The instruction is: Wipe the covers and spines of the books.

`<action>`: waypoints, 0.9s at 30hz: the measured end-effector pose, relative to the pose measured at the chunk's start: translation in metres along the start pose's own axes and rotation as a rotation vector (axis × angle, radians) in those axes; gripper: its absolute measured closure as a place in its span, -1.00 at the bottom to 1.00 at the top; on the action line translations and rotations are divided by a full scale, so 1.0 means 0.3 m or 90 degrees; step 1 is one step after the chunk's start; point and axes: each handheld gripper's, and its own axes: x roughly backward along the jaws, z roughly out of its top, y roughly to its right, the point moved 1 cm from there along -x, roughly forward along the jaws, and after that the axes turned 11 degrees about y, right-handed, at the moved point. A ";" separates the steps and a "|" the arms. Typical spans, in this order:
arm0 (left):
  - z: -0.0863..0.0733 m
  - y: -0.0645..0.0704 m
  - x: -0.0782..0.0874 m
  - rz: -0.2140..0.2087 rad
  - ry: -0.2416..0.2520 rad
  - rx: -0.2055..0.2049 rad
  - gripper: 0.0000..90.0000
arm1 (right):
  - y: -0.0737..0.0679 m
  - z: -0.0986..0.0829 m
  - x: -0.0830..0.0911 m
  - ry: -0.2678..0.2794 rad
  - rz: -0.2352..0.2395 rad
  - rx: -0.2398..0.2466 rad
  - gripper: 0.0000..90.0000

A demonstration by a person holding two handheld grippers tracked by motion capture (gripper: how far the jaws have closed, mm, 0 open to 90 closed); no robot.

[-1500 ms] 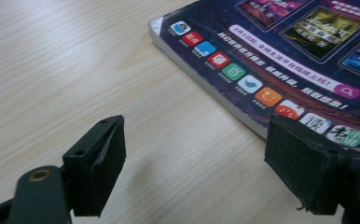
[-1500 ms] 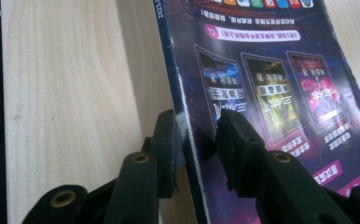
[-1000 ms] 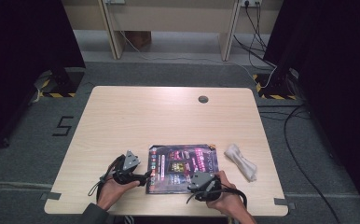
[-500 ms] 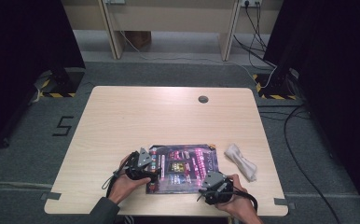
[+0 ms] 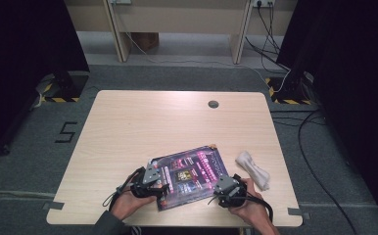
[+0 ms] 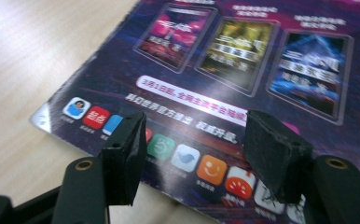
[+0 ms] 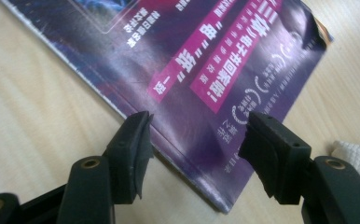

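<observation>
A glossy purple magazine (image 5: 189, 175) lies flat on the table (image 5: 143, 127), near the person's edge and turned slightly askew. A white cloth (image 5: 252, 169) lies just beside it to the right, apart from it. The left gripper (image 6: 192, 140) hovers over the magazine's near left corner with its jaws wide, nothing between them; a row of app icons shows under the gap. The right gripper (image 7: 194, 140) stands at the near right corner, jaws wide too, straddling the edge where the cover meets the table.

The magazine looks thin, light and floppy, with a slick cover that the pads (image 6: 273, 154) may slide on. Lying flush on the wood, it offers little to pinch from above. A corner or the bound edge seems the best place to take hold: one jaw worked under the edge, the other on top. Held at one corner alone it will likely sag and bend, so two grips, one at each near corner, should carry it flatter
</observation>
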 end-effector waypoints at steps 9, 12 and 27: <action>-0.021 0.029 0.033 -0.008 -0.009 0.052 -0.12 | 0.072 0.062 -0.083 -0.006 -0.029 0.006 -0.10; -0.021 0.036 0.036 -0.005 -0.009 0.054 -0.13 | 0.103 0.082 -0.123 -0.013 -0.041 -0.003 -0.10; -0.003 -0.133 -0.017 0.050 0.001 0.037 -0.47 | 0.087 0.030 -0.040 0.039 0.028 -0.100 -0.14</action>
